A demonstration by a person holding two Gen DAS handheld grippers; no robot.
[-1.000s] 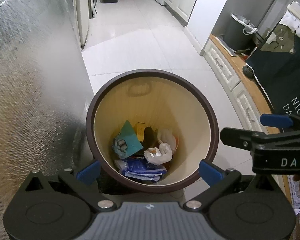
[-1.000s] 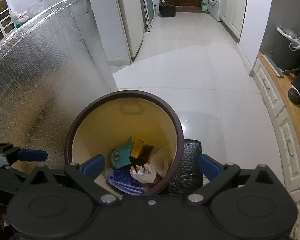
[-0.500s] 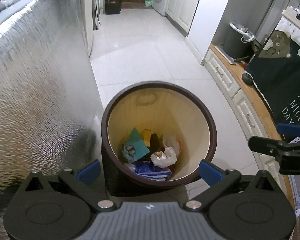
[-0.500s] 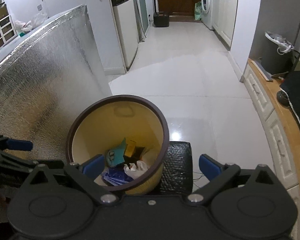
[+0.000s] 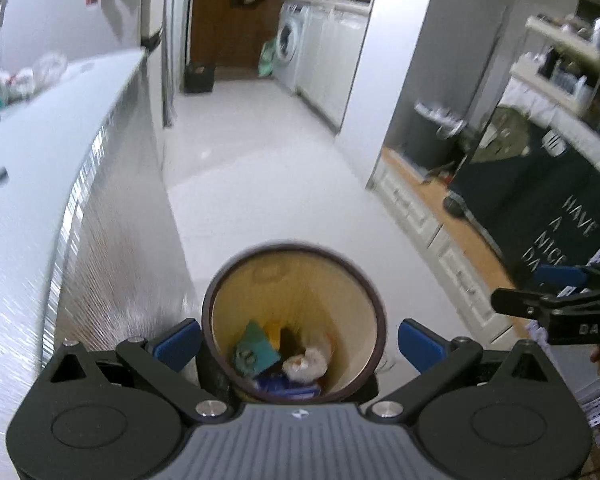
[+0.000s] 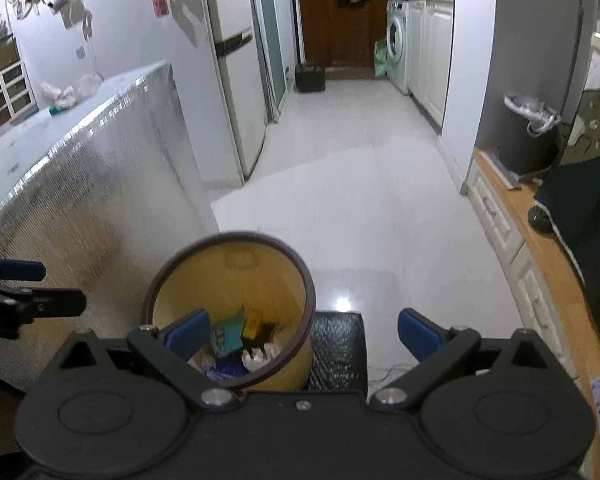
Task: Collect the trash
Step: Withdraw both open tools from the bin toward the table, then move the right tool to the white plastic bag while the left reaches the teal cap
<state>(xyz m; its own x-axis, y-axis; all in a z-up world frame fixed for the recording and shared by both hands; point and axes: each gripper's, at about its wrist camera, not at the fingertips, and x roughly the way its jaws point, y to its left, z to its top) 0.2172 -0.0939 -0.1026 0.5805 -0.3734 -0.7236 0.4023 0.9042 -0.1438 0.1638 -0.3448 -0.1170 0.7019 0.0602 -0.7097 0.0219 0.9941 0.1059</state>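
Above the bin (image 5: 292,276), both hand-held grippers gape empty.

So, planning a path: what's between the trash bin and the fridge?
Right wrist view: only bare white floor between the trash bin and fridge.

I'm seeing a glossy white tiled floor (image 6: 340,200), throwing back a light spot. Left, the counter's side (image 6: 100,200) is crinkly silver foil, shiny. The bin (image 6: 236,256) looks like smooth plastic, dark brown rim, matt yellow inside. Just right of it, a black bubble-textured wrap (image 6: 338,344). Far right, a warm wood-look cabinet top (image 6: 512,208).
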